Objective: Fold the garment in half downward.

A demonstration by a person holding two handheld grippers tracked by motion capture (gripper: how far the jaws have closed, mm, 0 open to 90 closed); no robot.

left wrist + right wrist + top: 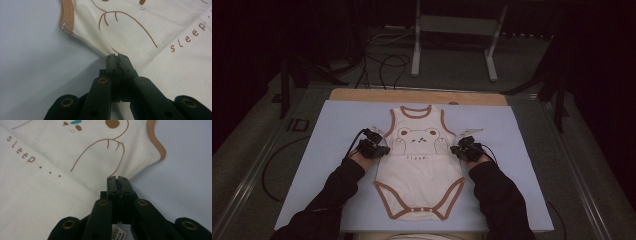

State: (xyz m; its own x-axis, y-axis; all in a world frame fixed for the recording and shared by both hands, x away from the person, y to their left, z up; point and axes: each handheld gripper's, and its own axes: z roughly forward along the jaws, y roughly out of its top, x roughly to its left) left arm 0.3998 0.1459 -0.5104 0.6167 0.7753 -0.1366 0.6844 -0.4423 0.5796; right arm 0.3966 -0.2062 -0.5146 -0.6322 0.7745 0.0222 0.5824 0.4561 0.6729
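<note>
A pale blue mat (337, 150) covers the wooden worktop (412, 96) in a dark room; the left tool (379, 150) and the right tool (460, 148) each pinch a side seam of the cream baby bodysuit (419, 175).

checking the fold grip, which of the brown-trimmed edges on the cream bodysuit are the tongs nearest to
The two brown-trimmed armholes, one by each side seam. The left tongs and right tongs pinch the cream cotton bodysuit just below them; the brown neckline and leg openings lie farther off.
</note>
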